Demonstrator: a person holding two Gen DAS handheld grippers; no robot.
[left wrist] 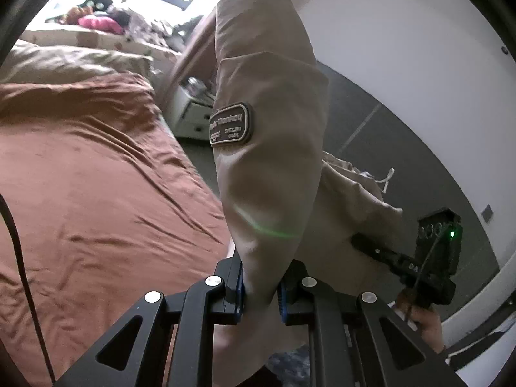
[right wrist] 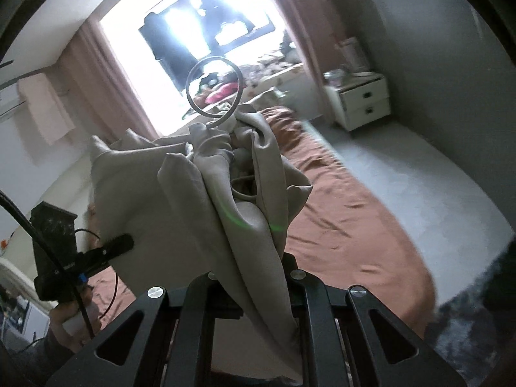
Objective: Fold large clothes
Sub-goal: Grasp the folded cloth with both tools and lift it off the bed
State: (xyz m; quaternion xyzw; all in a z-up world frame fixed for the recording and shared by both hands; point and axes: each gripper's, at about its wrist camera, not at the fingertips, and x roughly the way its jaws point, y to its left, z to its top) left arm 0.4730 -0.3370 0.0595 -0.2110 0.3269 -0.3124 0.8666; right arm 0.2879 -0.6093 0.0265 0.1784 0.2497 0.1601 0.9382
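A beige jacket with a dark sleeve patch hangs in the air above the bed. My left gripper is shut on its sleeve. My right gripper is shut on another bunched part of the same jacket, whose drawstring loop sticks up. The right gripper also shows at the right of the left wrist view, and the left gripper shows at the left of the right wrist view. The fabric hides the fingertips in the right wrist view.
A bed with a rust-brown cover lies below and to the left. A beige pillow lies at its head. A white nightstand stands by the grey wall. A cluttered window ledge is beyond.
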